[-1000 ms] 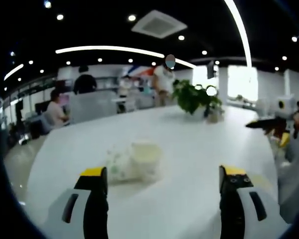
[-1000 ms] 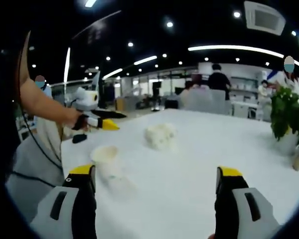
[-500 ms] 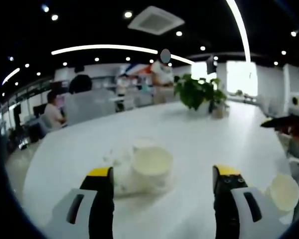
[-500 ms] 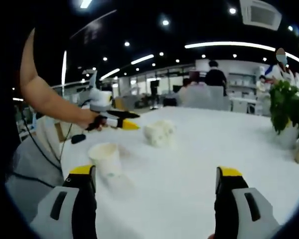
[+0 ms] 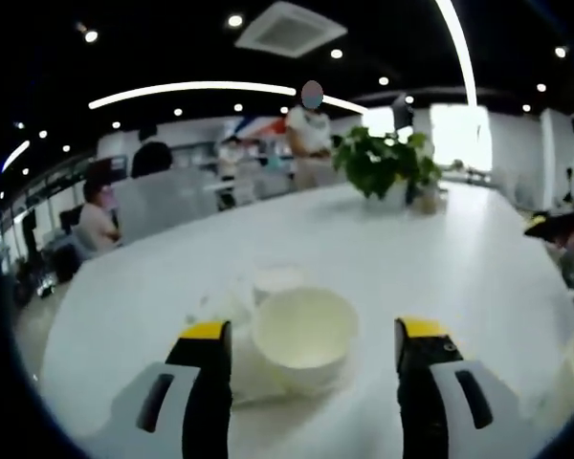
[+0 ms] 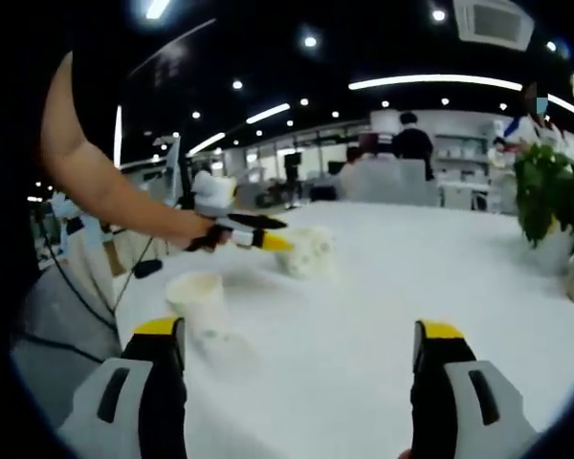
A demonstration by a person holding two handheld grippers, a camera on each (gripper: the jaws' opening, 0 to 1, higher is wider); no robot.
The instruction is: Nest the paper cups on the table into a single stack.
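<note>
White table [image 5: 440, 258] carries a potted plant [image 5: 387, 167]; we see a paper cup [image 5: 304, 335] between our wide-open, empty left gripper [image 5: 311, 349]. Right gripper [image 6: 297, 349] gapes empty, upright cup [image 6: 201, 304] beside it.

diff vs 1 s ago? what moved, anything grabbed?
The left gripper advanced to the lying cups; its jaws now stand open either side of the nearest cup's mouth, nothing gripped yet. Unchanged: the upright cup stays put, the right gripper stays open and empty, and the table and plant are as before.
</note>
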